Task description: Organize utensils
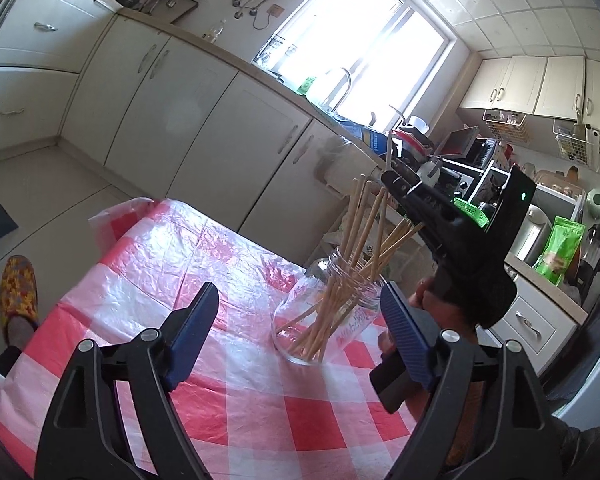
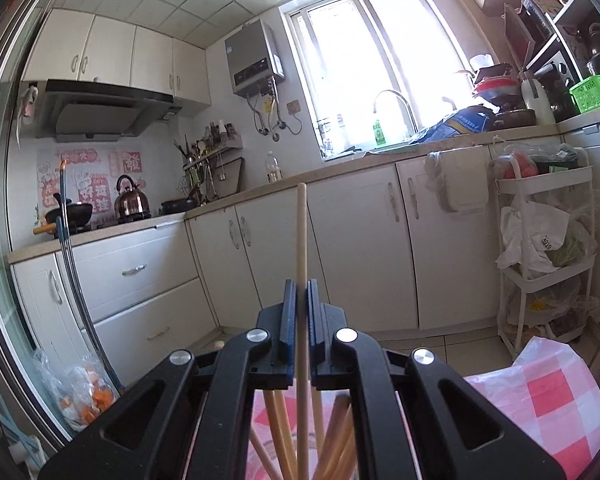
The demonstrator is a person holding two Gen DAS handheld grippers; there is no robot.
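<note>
A clear glass jar [image 1: 327, 320] stands on the red-and-white checked tablecloth [image 1: 172, 264], holding several wooden chopsticks [image 1: 360, 240] that fan out of its mouth. My left gripper [image 1: 299, 296] is open, level with the jar; the jar sits just ahead of its blue fingers, nearer the right one, and they do not touch it. My right gripper [image 1: 389, 179] hovers above the jar, held by a hand [image 1: 432, 304]. In the right wrist view the right gripper [image 2: 300, 286] is shut on one upright wooden chopstick [image 2: 302, 232], with the other chopsticks [image 2: 284, 420] fanned below it.
White base cabinets [image 2: 356, 248] and a cluttered counter with a sink tap [image 2: 392, 100] run behind the table. A white trolley [image 2: 540, 256] full of bags stands at the right. A foot in a patterned slipper [image 1: 18, 292] is left of the table edge.
</note>
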